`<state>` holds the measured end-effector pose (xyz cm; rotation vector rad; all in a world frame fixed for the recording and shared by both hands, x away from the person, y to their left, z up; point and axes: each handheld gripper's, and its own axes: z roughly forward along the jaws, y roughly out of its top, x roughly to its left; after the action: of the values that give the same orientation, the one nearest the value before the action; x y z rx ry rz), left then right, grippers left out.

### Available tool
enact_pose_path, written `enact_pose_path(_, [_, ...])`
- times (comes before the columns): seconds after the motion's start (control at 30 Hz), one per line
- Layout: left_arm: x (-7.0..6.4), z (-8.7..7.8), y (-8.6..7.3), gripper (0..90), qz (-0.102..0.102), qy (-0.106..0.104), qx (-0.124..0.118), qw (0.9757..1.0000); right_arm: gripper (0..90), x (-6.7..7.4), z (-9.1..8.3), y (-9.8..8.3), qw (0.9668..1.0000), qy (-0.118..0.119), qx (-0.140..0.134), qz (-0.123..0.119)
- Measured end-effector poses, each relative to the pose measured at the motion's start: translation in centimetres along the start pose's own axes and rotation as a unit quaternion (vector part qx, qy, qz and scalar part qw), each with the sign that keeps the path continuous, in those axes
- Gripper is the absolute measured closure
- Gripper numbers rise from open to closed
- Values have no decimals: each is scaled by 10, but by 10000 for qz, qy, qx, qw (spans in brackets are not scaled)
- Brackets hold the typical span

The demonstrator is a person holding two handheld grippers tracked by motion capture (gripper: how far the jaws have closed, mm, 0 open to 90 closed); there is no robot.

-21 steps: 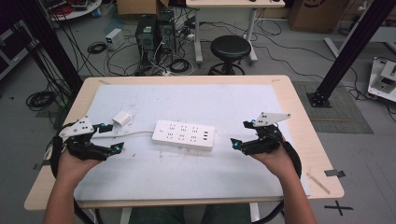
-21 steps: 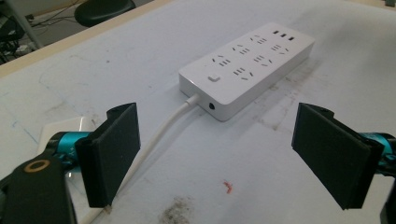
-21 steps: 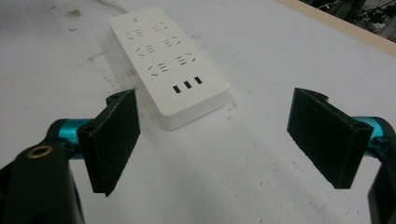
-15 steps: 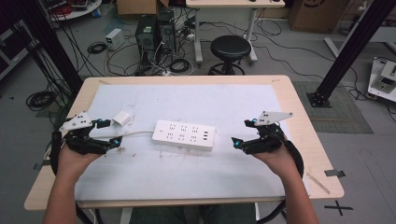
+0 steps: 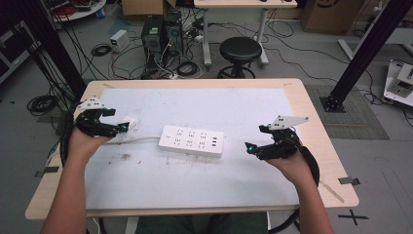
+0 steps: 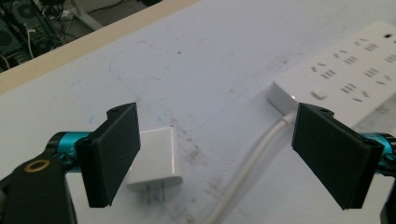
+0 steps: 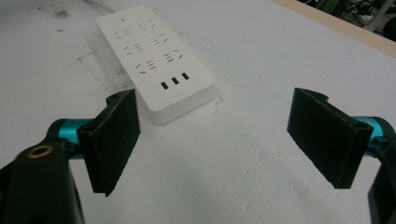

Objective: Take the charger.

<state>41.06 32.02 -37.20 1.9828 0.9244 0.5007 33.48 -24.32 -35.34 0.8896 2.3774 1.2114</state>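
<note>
Both tools held wide open and empty over the bench.
The charger (image 6: pixel 156 158) lies by the left tool (image 6: pixel 217 154), near the bench's left edge; the power strip (image 5: pixel 192 140) sits mid-bench, with bare surface toward the right tool (image 5: pixel 251 146).

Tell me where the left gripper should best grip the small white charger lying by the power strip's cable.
Probably across the charger's flat white body, coming from above with the open left gripper. It lies flat on the table, prongs toward the camera, so its side faces are free.
</note>
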Motion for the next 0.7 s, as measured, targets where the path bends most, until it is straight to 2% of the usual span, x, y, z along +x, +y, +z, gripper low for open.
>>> enact_pose_path(0.03, [4, 5, -1, 154, -84, -28, -25, 10000, 174, 1, 0, 0, 10000, -13, 7, 41])
enact_pose_path(0.1, [11, 15, -6, 154, -212, 24, 108, 9997, 174, 3, 1, 0, 10000, -22, 10, 47])
enact_pose_path(0.2, [20, 29, -13, 154, -224, 222, 445, 9985, 174, 4, 3, 0, 10000, -59, 58, 16])
enact_pose_path(0.27, [23, 39, -17, 153, -352, 182, 543, 9977, 174, 5, 3, 0, 10000, -62, 54, 28])
enact_pose_path(0.37, [27, 49, -23, 154, -372, 234, 725, 9964, 174, 5, 3, 0, 9999, -77, 47, 44])
enact_pose_path(0.7, [35, 62, -35, 154, -428, 278, 956, 9941, 174, 4, 2, 0, 9999, -90, 76, 45])
